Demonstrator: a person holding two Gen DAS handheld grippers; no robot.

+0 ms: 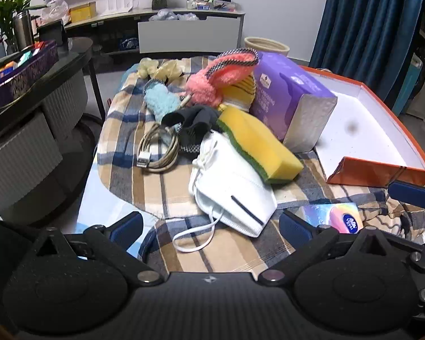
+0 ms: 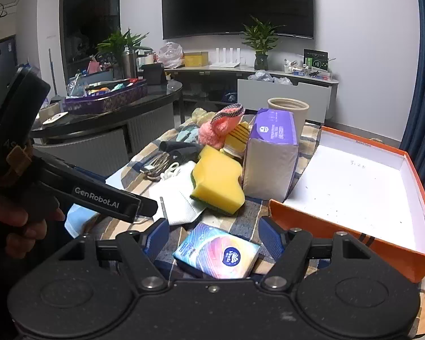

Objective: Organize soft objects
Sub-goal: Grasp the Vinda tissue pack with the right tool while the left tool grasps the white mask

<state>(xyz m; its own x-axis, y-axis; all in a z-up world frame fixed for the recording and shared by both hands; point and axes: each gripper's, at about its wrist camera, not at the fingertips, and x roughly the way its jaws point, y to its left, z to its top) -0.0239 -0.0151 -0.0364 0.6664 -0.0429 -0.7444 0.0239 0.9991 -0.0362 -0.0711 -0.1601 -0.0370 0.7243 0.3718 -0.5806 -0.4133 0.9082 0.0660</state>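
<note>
1. Plaid cloth [image 1: 161,192] in blue, tan and white covers the counter under everything we see.
2. At nine o'clock in the left wrist view lies a coiled grey cable [image 1: 155,153], touching a dark sock [image 1: 192,124].
3. At eleven o'clock of the cable we find a light blue fuzzy item [image 1: 161,102], with pale gloves [image 1: 158,69] beyond it at the cloth's far edge.
4. Our left tool [image 1: 211,226] hangs with its blue pads spread wide and nothing between them; the white face mask [image 1: 232,187] lies just beyond it at twelve o'clock, its ear loop trailing towards us.
5. A yellow sponge [image 1: 257,144] with a green scouring side rests tilted on the mask's far edge.
6. At twelve o'clock of the sponge sits a pink fuzzy item [image 1: 215,82] against a yellow striped piece [image 1: 240,89].
7. At one o'clock of the sponge a purple tissue pack [image 1: 289,90] leans, its near end touching the orange box lid [image 1: 382,170].
8. The lid lies open side up at three o'clock, white inside.
9. Our right tool [image 2: 214,236] stands open around a small rainbow tissue packet [image 2: 218,250]; the pads sit beside it, and we cannot tell whether they touch it.
10. In the right wrist view a hand [image 2: 17,221] holds the left tool's handle at nine o'clock.
</note>
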